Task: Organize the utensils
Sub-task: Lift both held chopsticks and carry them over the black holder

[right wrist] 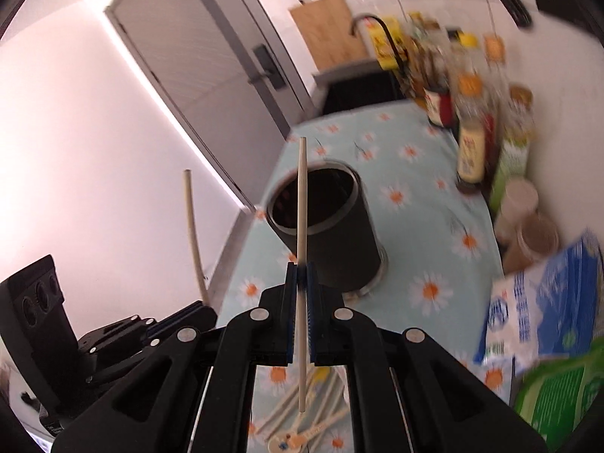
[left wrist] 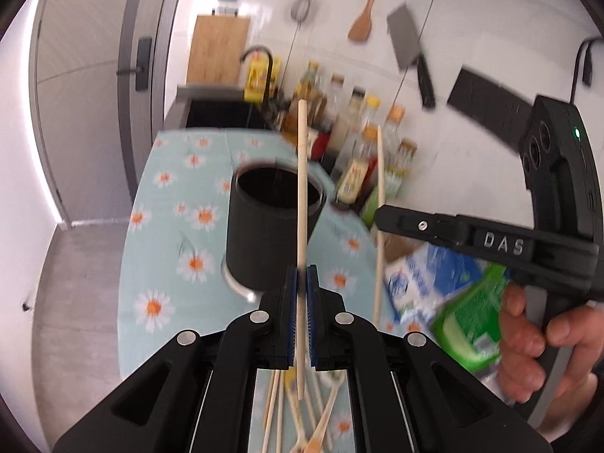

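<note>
A black cylindrical holder [left wrist: 273, 222] stands open and looks empty on the daisy tablecloth [left wrist: 170, 226]; it also shows in the right wrist view [right wrist: 328, 234]. My left gripper [left wrist: 302, 275] is shut on a pale wooden chopstick [left wrist: 302, 188], held upright in front of the holder. My right gripper [right wrist: 301, 273] is shut on another chopstick [right wrist: 302, 204], also upright before the holder. The right gripper shows in the left view [left wrist: 381, 217] with its chopstick [left wrist: 380, 204]. The left gripper [right wrist: 177, 321] and its chopstick [right wrist: 192, 226] show in the right view. Several more chopsticks and utensils [right wrist: 302, 430] lie on the cloth below.
Bottles and jars [left wrist: 362, 143] line the wall at the back right. A blue-white carton [right wrist: 543, 302] and a green packet [right wrist: 562, 389] lie to the right. A sink with a tap [left wrist: 226, 109] is behind the table. A cleaver [left wrist: 407, 41] and a wooden spatula [left wrist: 364, 19] hang on the wall.
</note>
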`<state>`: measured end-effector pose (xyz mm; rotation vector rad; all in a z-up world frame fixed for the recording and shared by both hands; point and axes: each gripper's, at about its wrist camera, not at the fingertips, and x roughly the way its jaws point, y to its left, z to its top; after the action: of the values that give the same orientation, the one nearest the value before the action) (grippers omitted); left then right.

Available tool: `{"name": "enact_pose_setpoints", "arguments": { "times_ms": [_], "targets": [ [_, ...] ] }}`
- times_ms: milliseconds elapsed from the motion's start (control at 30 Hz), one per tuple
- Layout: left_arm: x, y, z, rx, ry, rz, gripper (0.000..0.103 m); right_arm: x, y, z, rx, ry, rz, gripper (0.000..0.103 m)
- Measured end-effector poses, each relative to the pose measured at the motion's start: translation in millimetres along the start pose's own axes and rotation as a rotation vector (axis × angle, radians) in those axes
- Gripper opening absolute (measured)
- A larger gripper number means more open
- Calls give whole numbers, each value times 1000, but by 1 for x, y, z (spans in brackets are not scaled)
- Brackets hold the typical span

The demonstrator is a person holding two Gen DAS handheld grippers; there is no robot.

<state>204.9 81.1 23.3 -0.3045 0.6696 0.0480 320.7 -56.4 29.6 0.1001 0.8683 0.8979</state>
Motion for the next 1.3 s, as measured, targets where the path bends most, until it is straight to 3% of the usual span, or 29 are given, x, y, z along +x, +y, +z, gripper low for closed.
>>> {"name": "enact_pose_setpoints", "arguments": {
  "times_ms": [167,333,500,800,1000,1300],
  "targets": [
    [2,3,23,-30,-107,-22,4,-1,4,21,-63,-86,61,6],
    [5,-4,42,26,-212,34,4,7,-9,43,-44,-145,116,6],
    [12,-3,60,35,-245,19,4,9,-8,66,-60,-203,122,6],
    [29,7,96,52,-391,-33,4,16,-2,94,-123,-333,87,6],
    [49,17,105,34,-409,-71,4,31,-9,101,-115,-348,88,6],
    [68,31,98,16,-374,-88,4,52,-16,103,-112,-318,78,6]
  ]
}}
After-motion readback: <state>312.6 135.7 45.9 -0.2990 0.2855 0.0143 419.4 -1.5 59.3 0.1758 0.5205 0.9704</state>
